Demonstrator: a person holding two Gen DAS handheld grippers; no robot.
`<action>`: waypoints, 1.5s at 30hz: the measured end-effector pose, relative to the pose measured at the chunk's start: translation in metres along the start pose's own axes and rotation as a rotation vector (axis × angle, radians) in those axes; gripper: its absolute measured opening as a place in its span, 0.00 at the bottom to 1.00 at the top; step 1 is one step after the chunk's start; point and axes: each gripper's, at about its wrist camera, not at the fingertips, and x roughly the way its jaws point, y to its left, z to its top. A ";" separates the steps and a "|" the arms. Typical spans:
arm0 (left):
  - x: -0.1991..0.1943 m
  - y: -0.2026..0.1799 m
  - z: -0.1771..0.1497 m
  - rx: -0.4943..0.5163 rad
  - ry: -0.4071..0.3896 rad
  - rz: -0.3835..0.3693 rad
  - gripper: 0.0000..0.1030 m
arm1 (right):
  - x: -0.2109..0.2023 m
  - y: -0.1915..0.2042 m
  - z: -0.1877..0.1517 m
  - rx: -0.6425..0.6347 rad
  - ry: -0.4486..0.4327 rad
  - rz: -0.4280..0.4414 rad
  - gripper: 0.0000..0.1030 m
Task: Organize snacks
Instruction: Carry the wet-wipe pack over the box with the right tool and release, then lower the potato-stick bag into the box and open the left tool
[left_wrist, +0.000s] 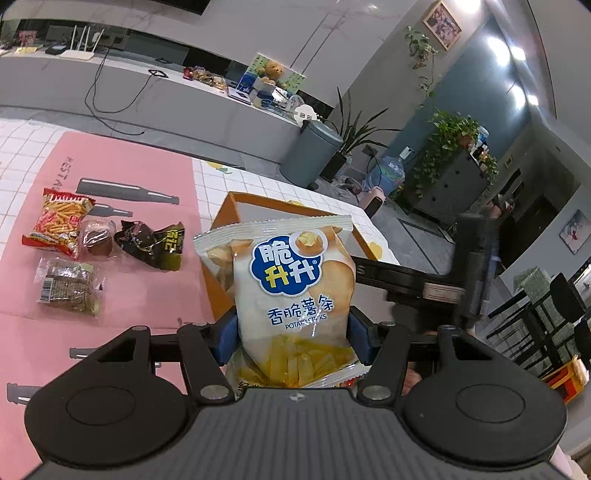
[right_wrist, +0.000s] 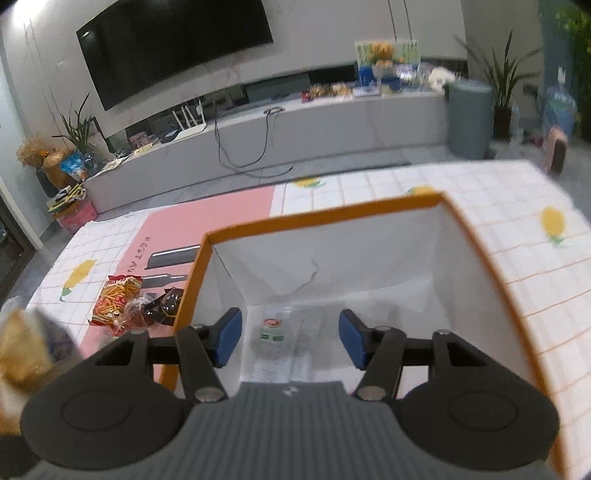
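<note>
1. while the left gripper (left_wrist: 293, 332) pinches the potato stick bag (left_wrist: 284, 280) low on its body, the bag stands upright, long axis vertical.
2. the orange-rimmed box (left_wrist: 236, 206) lies just ahead, beyond the bag.
3. the right gripper (right_wrist: 290, 338) hangs spread and empty over the box, where a clear packet (right_wrist: 273, 332), probably already stowed, lies.

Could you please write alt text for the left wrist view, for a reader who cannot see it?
The left gripper holds a white bag of potato sticks upright in front of an orange-edged box. To the left, four more snack packets lie on a pink mat, among them a red packet and a black packet.
</note>
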 end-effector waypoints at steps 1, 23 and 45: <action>0.001 -0.004 0.000 0.007 0.000 0.000 0.66 | -0.011 0.001 -0.001 -0.019 -0.022 -0.021 0.56; 0.091 -0.089 -0.010 0.129 0.120 0.195 0.66 | -0.108 -0.063 -0.044 -0.088 -0.268 -0.083 0.54; 0.173 -0.085 0.012 0.236 0.230 0.514 0.66 | -0.103 -0.081 -0.043 0.015 -0.308 -0.004 0.55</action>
